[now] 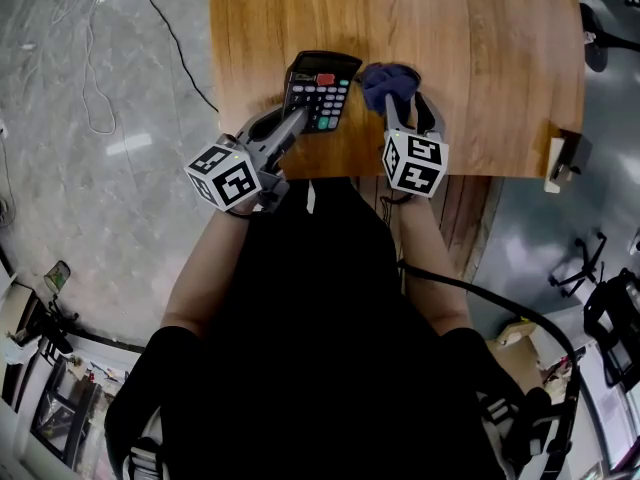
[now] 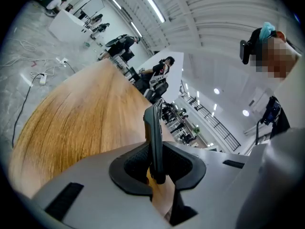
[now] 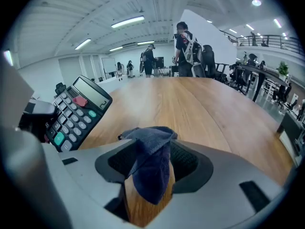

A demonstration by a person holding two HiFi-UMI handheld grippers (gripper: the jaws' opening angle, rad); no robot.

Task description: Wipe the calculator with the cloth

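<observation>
The person's black top (image 1: 300,318) filled the near foreground. Beyond it, the left gripper (image 1: 295,118) was clamped narrow on the calculator (image 1: 320,88). The calculator's lower edge sat between the pads (image 2: 133,168), its body ran on edge-on past the fingertips, and its keys faced up. The right gripper (image 1: 413,110) stood wide. The cloth (image 1: 388,80) hung loose between its pads (image 3: 188,159) and bunched just beyond the tips, not pinched.

To wipe well, the right fingers would likely need to close on the cloth with a good fold left proud of the tips. They could then stroke across the keys and display while the left grip held the calculator steady. A slack cloth would probably slip off.

Beneath the fingers lay a bare wood-grain table (image 1: 480,58). Left of the left fingers was a grey floor (image 1: 100,198) with white cables (image 1: 90,98). Ahead of the right fingers opened a bright hall with strip lights (image 3: 126,22) and people (image 3: 183,46) standing.
</observation>
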